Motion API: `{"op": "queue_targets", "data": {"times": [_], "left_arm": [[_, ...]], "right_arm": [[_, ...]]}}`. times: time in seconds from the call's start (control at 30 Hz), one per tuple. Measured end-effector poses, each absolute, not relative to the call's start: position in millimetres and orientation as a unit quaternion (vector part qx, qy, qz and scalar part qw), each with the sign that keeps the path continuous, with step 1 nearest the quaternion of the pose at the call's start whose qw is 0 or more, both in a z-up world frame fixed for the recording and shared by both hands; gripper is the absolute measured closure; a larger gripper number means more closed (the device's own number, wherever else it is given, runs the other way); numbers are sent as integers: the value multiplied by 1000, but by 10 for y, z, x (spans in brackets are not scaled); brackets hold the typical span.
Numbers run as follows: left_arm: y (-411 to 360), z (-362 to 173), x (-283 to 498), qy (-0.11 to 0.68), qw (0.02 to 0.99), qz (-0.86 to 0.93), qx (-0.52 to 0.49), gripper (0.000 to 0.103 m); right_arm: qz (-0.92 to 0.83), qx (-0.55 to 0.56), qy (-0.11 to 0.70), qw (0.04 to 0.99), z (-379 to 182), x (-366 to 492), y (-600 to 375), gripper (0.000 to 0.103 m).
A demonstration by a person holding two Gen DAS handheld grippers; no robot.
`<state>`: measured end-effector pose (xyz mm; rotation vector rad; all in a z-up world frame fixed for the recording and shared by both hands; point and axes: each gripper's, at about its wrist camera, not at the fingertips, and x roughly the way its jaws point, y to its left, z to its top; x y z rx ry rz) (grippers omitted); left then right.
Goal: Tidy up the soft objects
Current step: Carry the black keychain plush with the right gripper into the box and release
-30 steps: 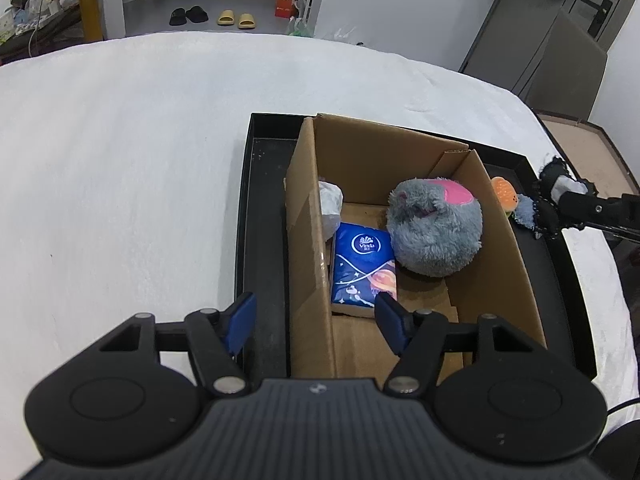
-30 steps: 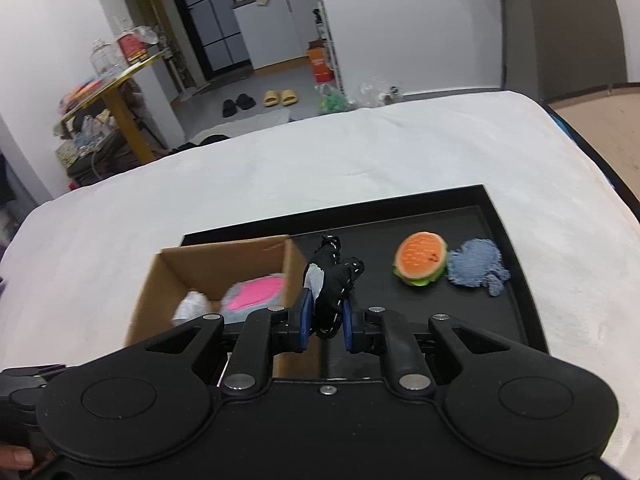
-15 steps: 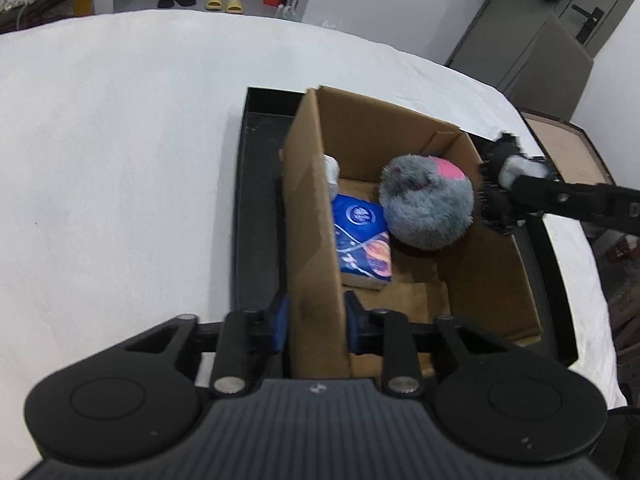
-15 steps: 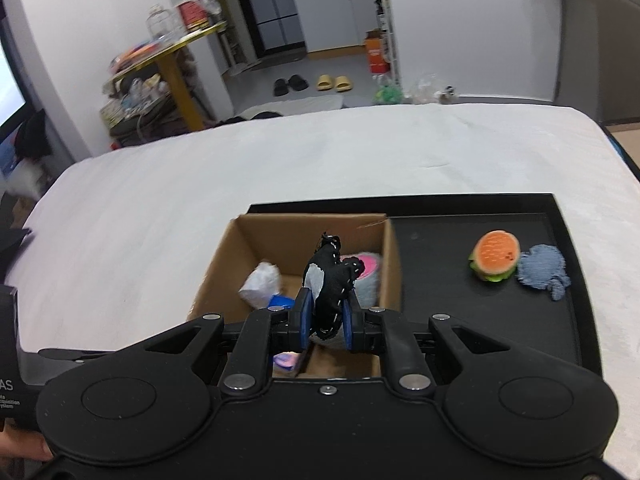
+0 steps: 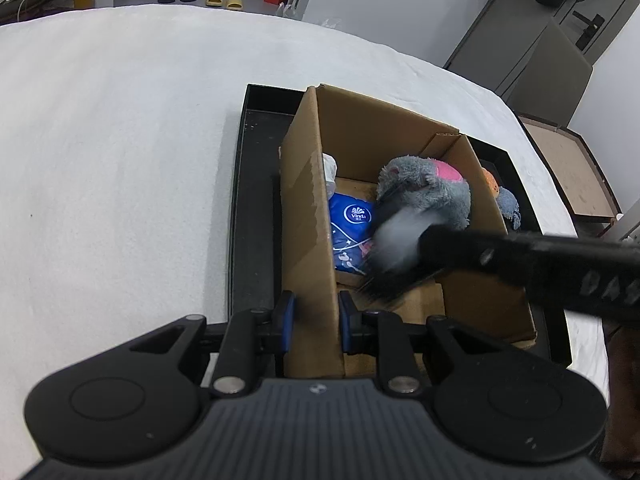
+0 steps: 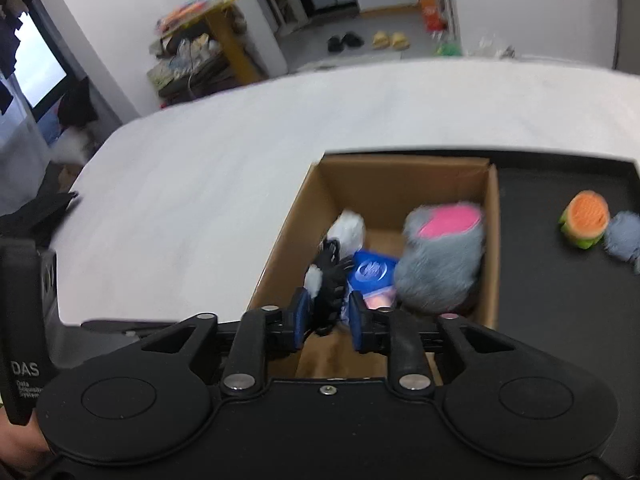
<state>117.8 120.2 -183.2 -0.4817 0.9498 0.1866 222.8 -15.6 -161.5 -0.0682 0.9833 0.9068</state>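
Note:
A cardboard box (image 5: 308, 216) stands in a black tray (image 5: 252, 216). My left gripper (image 5: 314, 314) is shut on the box's near left wall. Inside lie a grey-and-pink plush (image 5: 432, 192), a blue tissue pack (image 5: 352, 224) and a white crumpled item (image 5: 330, 168). My right gripper (image 6: 326, 312) is shut on a small black-and-white soft toy (image 6: 326, 276) and holds it over the box (image 6: 400, 176); in the left wrist view the toy (image 5: 396, 240) is a blur. A burger plush (image 6: 586, 218) and a blue-grey soft item (image 6: 624, 240) lie on the tray (image 6: 560, 280).
The tray rests on a white bed (image 5: 120, 160). Beyond the bed are a doorway with slippers (image 5: 224, 0), a cluttered yellow table (image 6: 216, 40) and grey panels (image 5: 540, 60) at the right.
My right gripper has carried the black-and-white toy from the tray side to over the box's inside. My left gripper has closed on the box wall.

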Motion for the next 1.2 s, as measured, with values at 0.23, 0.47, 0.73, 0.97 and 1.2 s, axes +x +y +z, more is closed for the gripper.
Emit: {"op": "queue_targets", "data": {"times": [0.23, 0.47, 0.73, 0.97, 1.2], "left_arm": [[1209, -1826, 1173, 454, 856, 91, -229, 82], [1177, -1754, 1221, 454, 859, 97, -215, 78], [1123, -1696, 1288, 456, 860, 106, -203, 77], [1084, -1685, 1376, 462, 857, 125, -193, 53], [1037, -1669, 1485, 464, 855, 141, -184, 42]], "right_arm": [[411, -36, 465, 783, -1625, 2226, -222, 79], [397, -39, 452, 798, -1566, 2320, -403, 78], [373, -38, 431, 821, -1512, 2449, -629, 72], [348, -25, 420, 838, -1537, 2636, -842, 62], [320, -15, 414, 852, -1638, 2812, -1028, 49]]}}
